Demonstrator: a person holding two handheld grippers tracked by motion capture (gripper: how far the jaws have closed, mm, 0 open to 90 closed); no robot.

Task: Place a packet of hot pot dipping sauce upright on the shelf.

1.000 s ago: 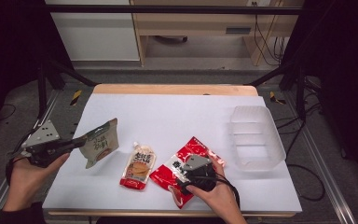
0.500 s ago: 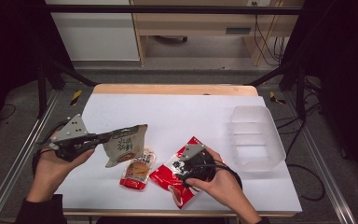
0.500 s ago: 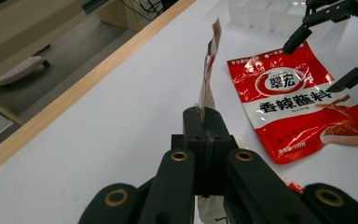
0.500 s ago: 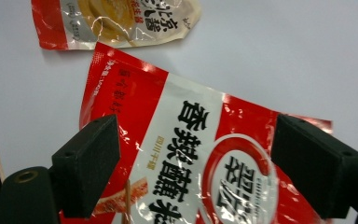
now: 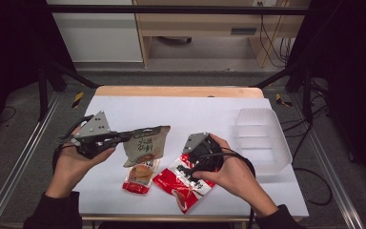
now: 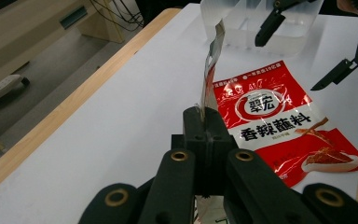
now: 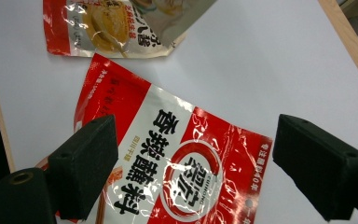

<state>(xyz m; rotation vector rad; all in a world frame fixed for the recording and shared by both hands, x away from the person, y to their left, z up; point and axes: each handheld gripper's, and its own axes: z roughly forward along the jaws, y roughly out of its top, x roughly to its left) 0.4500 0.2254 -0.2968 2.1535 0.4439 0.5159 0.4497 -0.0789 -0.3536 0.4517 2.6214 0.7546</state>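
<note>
Gripping the grey-brown pouch (image 5: pixel 145 145) by its edge, your left claw (image 5: pixel 132 137) was closed on it and held it lifted above the white counter (image 5: pixel 190 114), left of the middle. In the left gripper view, that pouch (image 6: pixel 210 70) stood edge-on, rising from between the shut jaws. Under the raised pouch, a small orange-and-red packet (image 5: pixel 138 175) lay flat on the near part of the counter. Just to its right lay the big red sachet (image 5: pixel 183 183), also flat, with one corner toward the near edge. Your right claw (image 5: pixel 190 164) hovered over this sachet with its jaws spread wide and nothing pressed between them; in the right gripper view, the red sachet (image 7: pixel 177 168) lay below the two parted pads, and I could not see either pad touching it. Farther right, near the counter's right edge, sat a clear plastic bin (image 5: pixel 262 138), well apart from the packets.
</note>
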